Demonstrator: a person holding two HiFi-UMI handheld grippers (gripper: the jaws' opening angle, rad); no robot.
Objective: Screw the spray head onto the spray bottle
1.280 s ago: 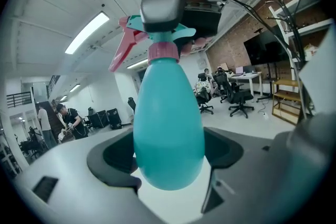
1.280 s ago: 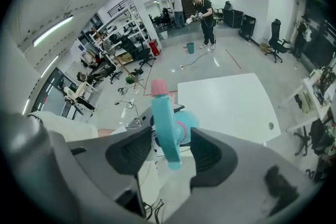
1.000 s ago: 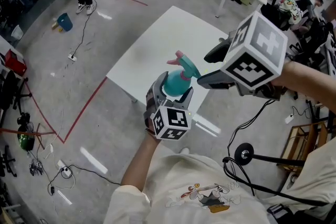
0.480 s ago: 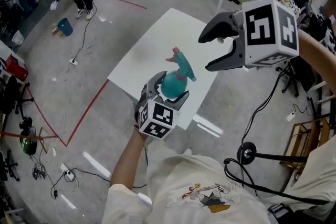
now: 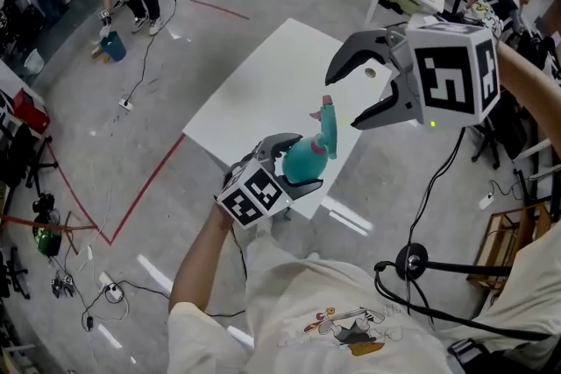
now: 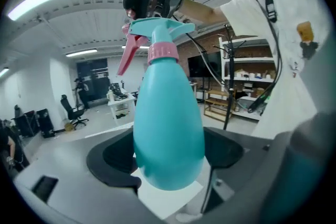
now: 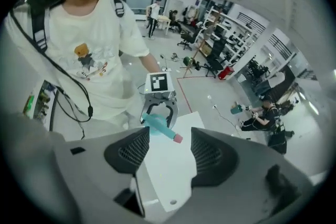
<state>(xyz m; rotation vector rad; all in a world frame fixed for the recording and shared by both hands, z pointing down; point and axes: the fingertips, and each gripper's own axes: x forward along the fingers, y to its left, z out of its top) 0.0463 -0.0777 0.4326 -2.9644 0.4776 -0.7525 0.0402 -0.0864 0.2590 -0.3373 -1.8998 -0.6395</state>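
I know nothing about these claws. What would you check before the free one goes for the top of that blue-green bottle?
1. Spray bottle clamped in the left gripper: ok, both jaws press its body.
2. Right gripper open and empty: ok.
3. Spray head seated on the bottle neck: ok, the pink collar sits there.
4. Collar screwed fully tight: cannot tell.
5. Right gripper at the spray head: not ok, a gap shows between them in the head view.

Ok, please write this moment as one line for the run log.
left gripper: shut on bottle | right gripper: open, empty, apart from bottle | spray head: on bottle, tightness unclear
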